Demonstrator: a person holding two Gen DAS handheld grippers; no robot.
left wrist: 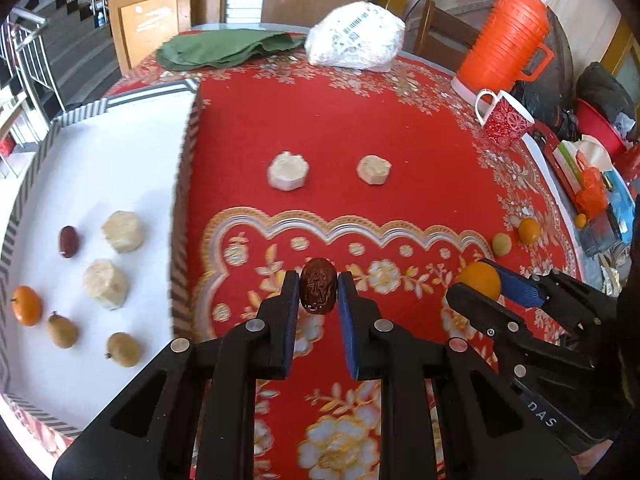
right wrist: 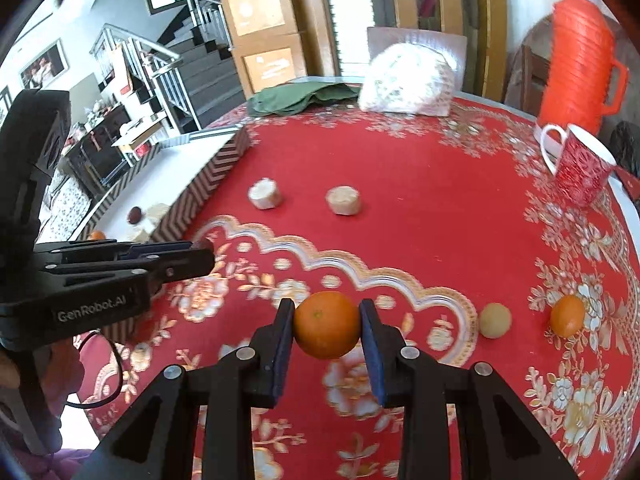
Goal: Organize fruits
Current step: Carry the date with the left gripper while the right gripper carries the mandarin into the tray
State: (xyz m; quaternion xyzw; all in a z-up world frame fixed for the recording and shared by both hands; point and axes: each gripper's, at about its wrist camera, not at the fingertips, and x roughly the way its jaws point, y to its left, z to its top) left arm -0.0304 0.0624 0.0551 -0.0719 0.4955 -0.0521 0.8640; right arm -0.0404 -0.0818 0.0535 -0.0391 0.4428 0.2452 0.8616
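My left gripper [left wrist: 319, 286] is shut on a dark brown wrinkled date [left wrist: 319, 289], held above the red tablecloth. My right gripper [right wrist: 326, 326] is shut on an orange [right wrist: 327, 325]; it also shows in the left wrist view [left wrist: 480, 280]. A white tray [left wrist: 120, 152] at the left holds a red date [left wrist: 68, 241], two pale cut chunks [left wrist: 122, 231], an orange [left wrist: 27, 305] and two brownish fruits [left wrist: 62, 330]. Two pale chunks [left wrist: 288, 170] [left wrist: 374, 169] lie on the cloth. A green-yellow fruit [right wrist: 495, 320] and a small orange [right wrist: 567, 316] lie to the right.
A red patterned mug [right wrist: 580, 168] and an orange thermos [right wrist: 580, 56] stand at the back right. A white plastic bag [left wrist: 356, 36] and a green cloth [left wrist: 224, 50] lie at the table's far edge. Clutter [left wrist: 592, 176] sits beyond the table's right rim.
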